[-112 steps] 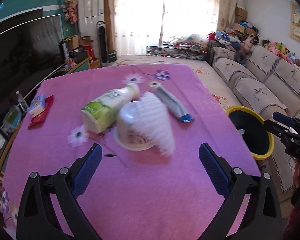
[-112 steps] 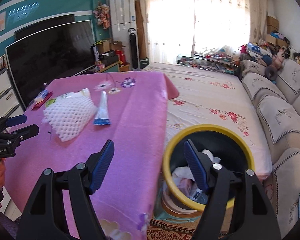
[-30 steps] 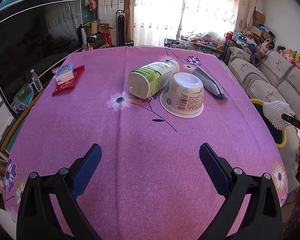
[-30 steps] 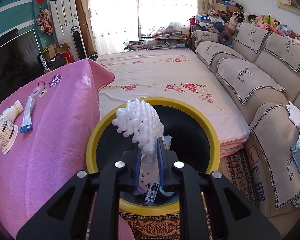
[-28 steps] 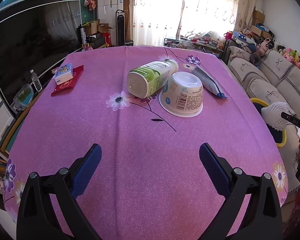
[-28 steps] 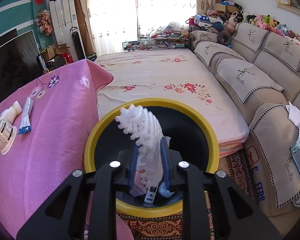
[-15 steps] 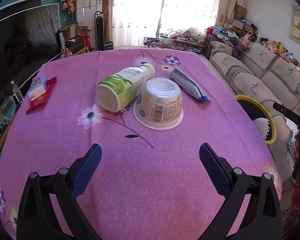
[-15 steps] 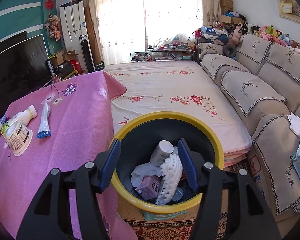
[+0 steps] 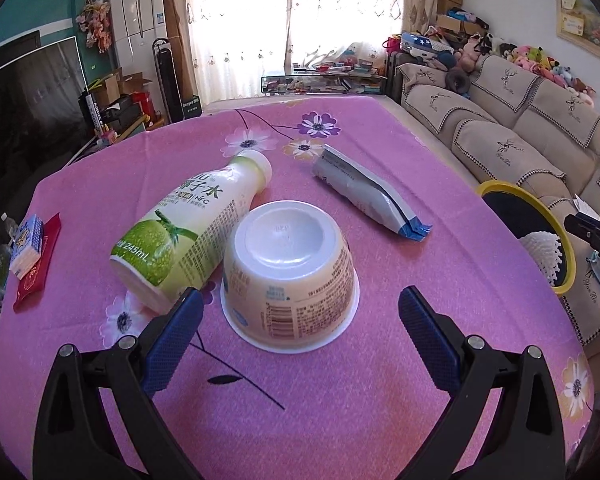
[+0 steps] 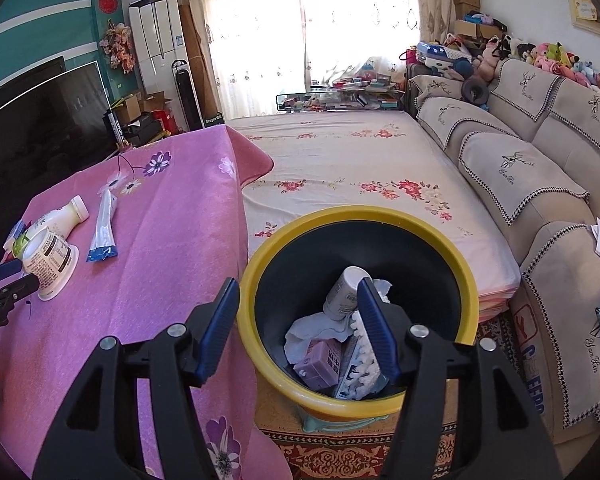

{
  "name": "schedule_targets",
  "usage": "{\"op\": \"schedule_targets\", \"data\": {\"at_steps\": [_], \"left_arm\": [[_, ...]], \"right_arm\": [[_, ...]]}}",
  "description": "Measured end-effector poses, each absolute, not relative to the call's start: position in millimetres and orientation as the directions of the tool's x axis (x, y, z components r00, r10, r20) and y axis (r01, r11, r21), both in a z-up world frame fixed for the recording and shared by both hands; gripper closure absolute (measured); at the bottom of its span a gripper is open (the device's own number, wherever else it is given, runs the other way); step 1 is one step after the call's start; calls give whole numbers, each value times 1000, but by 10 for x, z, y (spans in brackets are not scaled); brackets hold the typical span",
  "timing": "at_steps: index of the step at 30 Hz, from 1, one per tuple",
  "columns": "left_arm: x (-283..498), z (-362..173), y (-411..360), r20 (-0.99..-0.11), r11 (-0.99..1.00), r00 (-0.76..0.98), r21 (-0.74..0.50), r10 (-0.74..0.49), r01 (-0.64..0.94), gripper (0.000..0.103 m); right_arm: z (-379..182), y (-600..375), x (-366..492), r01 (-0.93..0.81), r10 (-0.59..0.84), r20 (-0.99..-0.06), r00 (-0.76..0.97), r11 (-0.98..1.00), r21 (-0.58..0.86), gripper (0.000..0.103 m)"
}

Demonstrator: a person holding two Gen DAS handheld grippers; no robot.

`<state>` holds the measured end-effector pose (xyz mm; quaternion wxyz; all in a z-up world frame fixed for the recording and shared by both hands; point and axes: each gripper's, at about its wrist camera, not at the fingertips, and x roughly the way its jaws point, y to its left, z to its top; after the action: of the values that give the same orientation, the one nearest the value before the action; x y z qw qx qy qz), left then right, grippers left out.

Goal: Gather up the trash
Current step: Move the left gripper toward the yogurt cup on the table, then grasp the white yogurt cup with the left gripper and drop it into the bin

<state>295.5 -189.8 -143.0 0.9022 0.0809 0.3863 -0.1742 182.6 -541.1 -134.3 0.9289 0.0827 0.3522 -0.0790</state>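
While my left gripper hangs spread wide over the pink tablecloth with nothing between its blue pads, I judge the step in hand to be taking the upturned cup, which sits just ahead of the jaws and centred between them. To do it well I would go forward and a little down until the pads flank the cup's wall below its flat bottom, keeping the left pad out of the juice bottle, which touches or nearly touches the cup on that side. The wall tapers upward, so I would squeeze low, near the wide rim, or the cup may squirt out.

My right gripper has just been opening and now stands released above the yellow-rimmed bin, nothing pressed between its pads; the white foam net lies inside among other rubbish.

The cup stands mouth down, its axis upright, leaning slightly away from me. The bottle lies on its side, long axis running from its base at near left to its cap at far right. Beyond the cup, well apart, the flat tube lies with its blue crimped end pointing right toward the bin.
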Motion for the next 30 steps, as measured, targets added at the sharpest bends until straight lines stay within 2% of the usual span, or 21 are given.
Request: {"op": "schedule_targets", "data": {"at_steps": [12, 17, 24, 30], "left_arm": [[3308, -1537, -2060, -728, 923, 637, 17, -253, 385, 8], [3348, -1550, -2030, -729, 934, 645, 23, -228, 356, 24], [3275, -1489, -1975, -726, 931, 634, -25, -267, 363, 24], [2906, -1253, -1928, -713, 914, 632, -33, -304, 403, 24]], "right_arm": [[-1371, -5434, 1867, 205, -85, -681, 727, 974, 97, 44], [-1372, -5401, 1865, 202, -81, -686, 723, 974, 99, 44], [-1329, -5336, 1825, 195, -78, -683, 726, 976, 96, 44], [-1275, -5351, 1750, 190, -67, -667, 742, 975, 114, 44]]}}
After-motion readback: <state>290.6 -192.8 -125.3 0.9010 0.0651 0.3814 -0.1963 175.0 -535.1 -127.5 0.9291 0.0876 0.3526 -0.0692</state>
